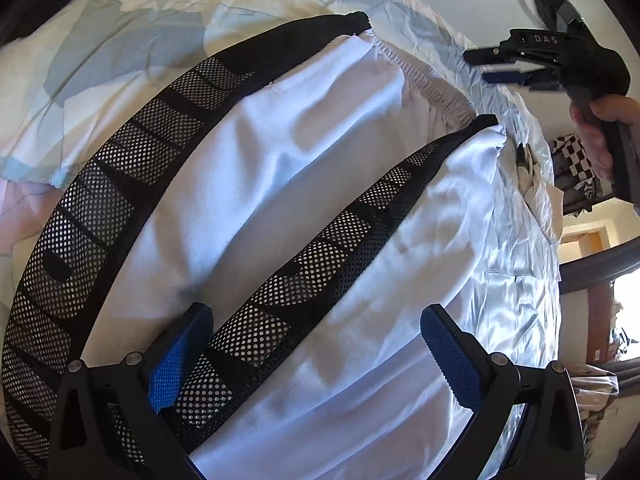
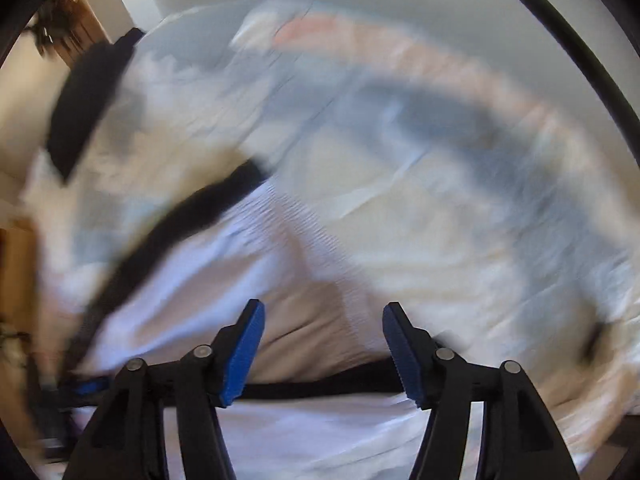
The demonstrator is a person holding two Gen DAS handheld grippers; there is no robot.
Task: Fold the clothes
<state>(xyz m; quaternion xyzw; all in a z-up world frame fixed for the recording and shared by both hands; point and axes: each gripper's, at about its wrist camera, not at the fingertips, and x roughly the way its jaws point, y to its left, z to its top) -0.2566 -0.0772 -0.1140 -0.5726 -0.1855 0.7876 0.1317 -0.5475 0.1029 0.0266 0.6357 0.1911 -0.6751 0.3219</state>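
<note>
A pair of white shorts (image 1: 280, 184) with black mesh side stripes (image 1: 120, 184) lies spread over a bed whose sheet (image 1: 132, 40) carries pale blue, cream and pink patches; the gathered elastic waistband (image 1: 432, 84) sits at the far end of the garment in the left wrist view, and one leg overlaps the other so that two mesh stripes run diagonally across the cloth. The left gripper (image 1: 316, 356) points down at the near end of the shorts with its blue-padded fingers (image 1: 172, 364) wide apart; one pad lies against the second mesh stripe, with the white cloth spanning the gap between them, and nothing is pinched. The right gripper (image 1: 492, 66) shows in the same view above the waistband end, gripped by a hand (image 1: 596, 136), its fingers apart and holding nothing. Its own view is heavily blurred: the fingers (image 2: 244, 356) stand apart over white cloth and a black stripe (image 2: 192, 212), clear of the fabric. Beyond the bed's edge a black-and-white checked cloth (image 1: 576, 164) lies near the wall
</note>
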